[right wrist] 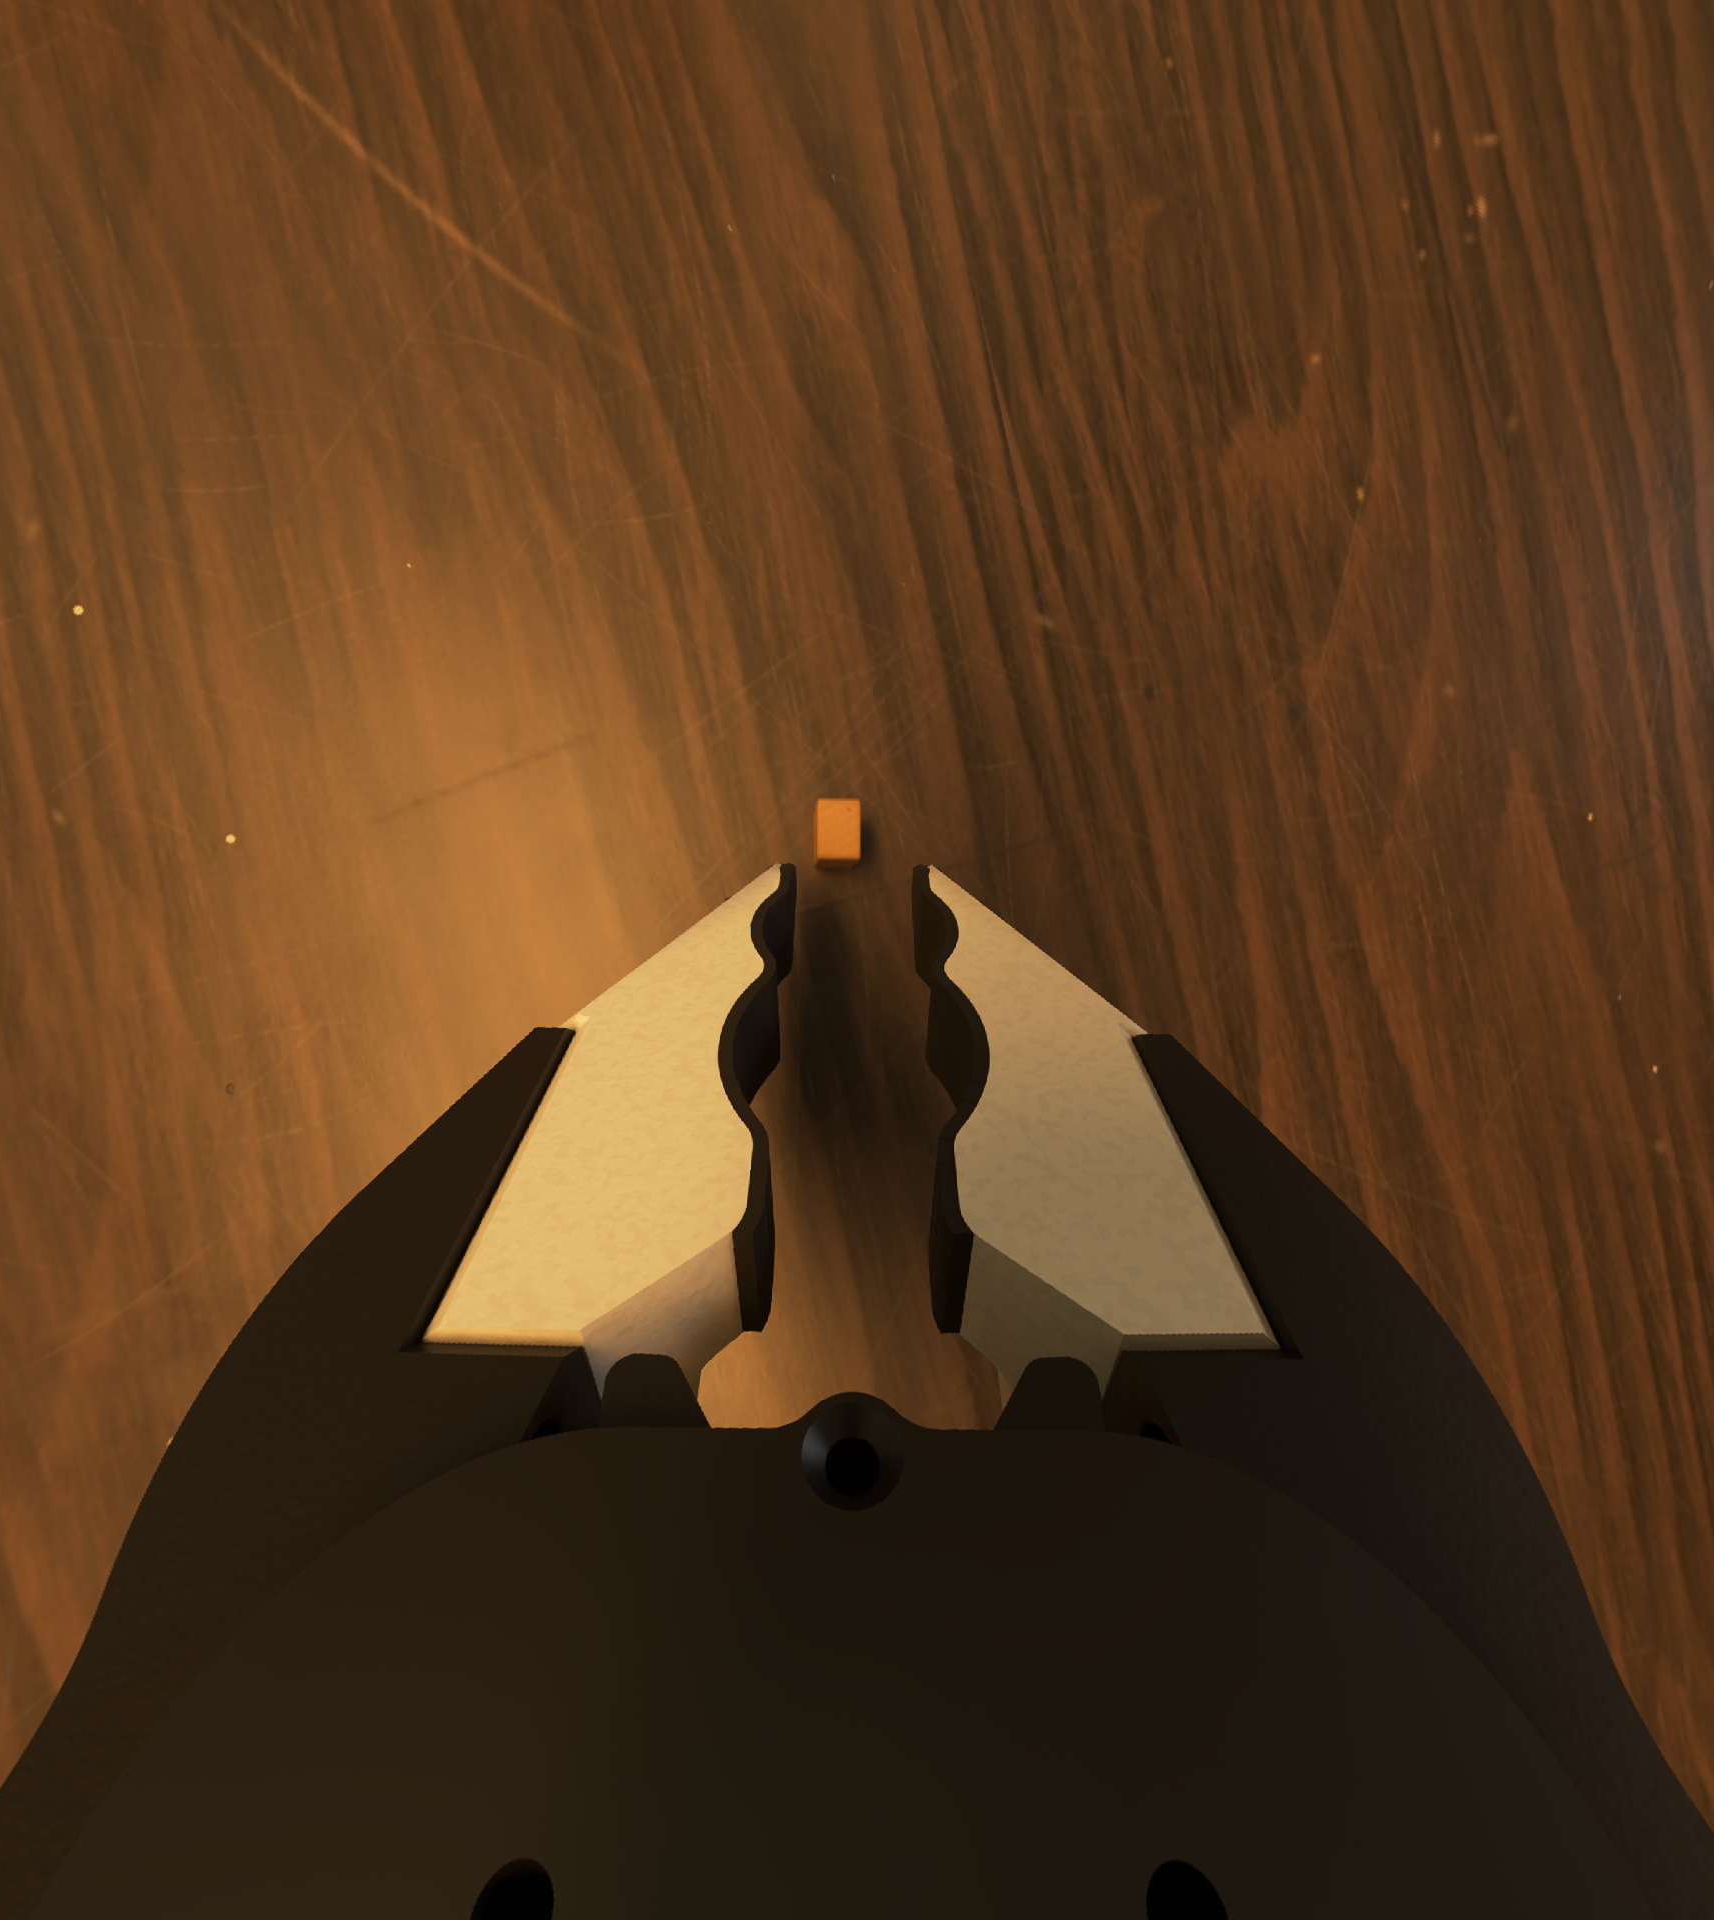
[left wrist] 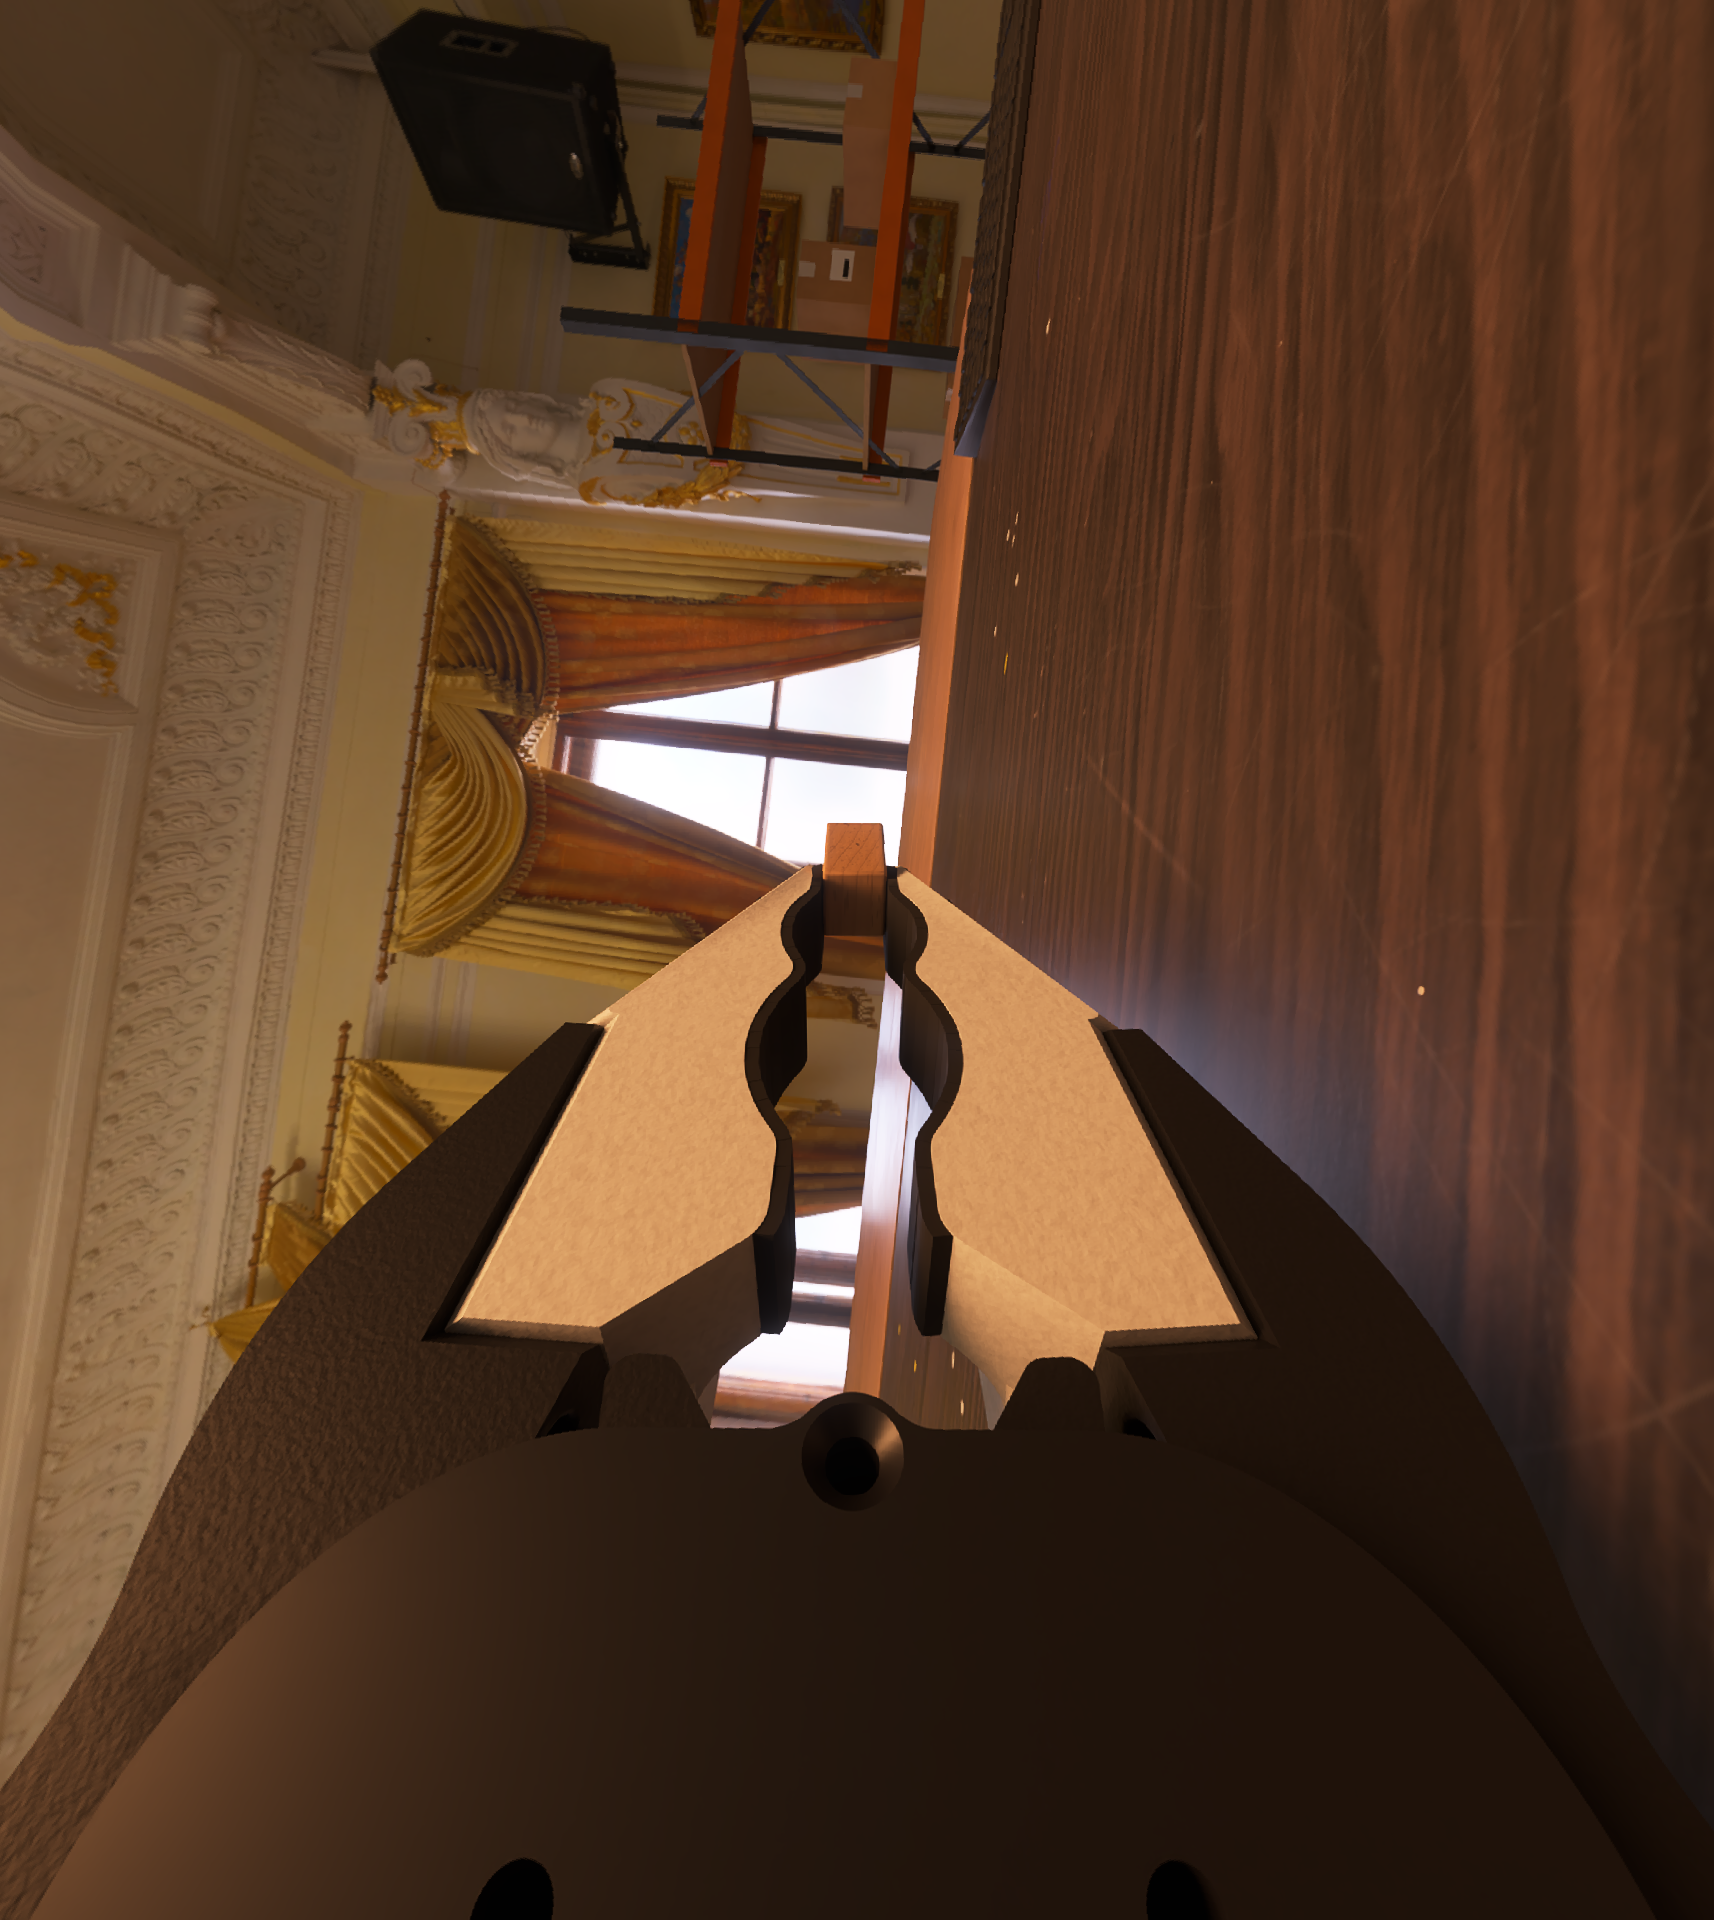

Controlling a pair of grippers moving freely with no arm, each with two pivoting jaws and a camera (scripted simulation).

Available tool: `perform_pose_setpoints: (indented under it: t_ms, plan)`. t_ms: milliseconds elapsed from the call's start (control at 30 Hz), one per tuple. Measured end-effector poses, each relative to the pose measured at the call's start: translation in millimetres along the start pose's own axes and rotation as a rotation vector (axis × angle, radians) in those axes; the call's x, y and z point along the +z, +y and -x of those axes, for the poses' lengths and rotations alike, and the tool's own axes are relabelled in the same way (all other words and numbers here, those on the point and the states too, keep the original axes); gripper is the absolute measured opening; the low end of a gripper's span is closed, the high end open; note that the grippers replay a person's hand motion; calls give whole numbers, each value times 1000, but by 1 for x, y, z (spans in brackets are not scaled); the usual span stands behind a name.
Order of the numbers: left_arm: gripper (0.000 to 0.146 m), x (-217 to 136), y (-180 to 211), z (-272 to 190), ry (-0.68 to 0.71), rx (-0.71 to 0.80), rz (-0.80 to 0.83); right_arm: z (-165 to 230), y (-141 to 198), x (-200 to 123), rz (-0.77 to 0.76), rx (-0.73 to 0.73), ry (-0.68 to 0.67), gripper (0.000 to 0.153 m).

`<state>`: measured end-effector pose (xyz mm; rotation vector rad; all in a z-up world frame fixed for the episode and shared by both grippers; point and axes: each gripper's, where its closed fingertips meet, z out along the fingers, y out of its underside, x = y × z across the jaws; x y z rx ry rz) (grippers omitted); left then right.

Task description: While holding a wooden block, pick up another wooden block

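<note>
In the left wrist view my left gripper (left wrist: 855,883) is shut on a small wooden block (left wrist: 854,871), pinched between the fingertips and sticking out past them. This view is rolled sideways, with the wooden table (left wrist: 1404,831) filling its right side. In the right wrist view my right gripper (right wrist: 853,878) is open and empty, pointing down at the table (right wrist: 313,520). A second small wooden block (right wrist: 838,831) lies on the table just beyond the fingertips, roughly centred on the gap and still far below them.
Past the table edge the left wrist view shows an ornate room: curtained windows (left wrist: 728,769), a black speaker (left wrist: 510,114) and an orange-framed shelving rack (left wrist: 801,260) with cardboard boxes. A dark strip (left wrist: 998,208) lies along the table's far edge.
</note>
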<state>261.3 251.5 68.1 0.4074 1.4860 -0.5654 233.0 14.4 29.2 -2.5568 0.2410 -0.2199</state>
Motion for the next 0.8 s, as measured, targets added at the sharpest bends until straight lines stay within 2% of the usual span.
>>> perform_pose_setpoints:
  t_ms: [267,433,500,600,667,800]
  plan:
    - [10,-1,-5,-1,-2,45,-16,-1,-1,16,-37,-15,32,16]
    - [10,-2,-5,-1,-1,40,-16,4,-2,21,-45,-4,-18,8]
    - [10,-2,-5,-2,-1,41,-17,10,-3,18,-52,32,-88,8]
    - [10,-2,-6,-2,-2,41,-20,28,-4,13,-40,124,-283,8]
    - [10,-2,-7,-2,-1,42,-23,40,0,10,42,196,-409,8]
    - [10,-2,-9,-2,-1,43,-28,54,7,7,223,299,-563,8]
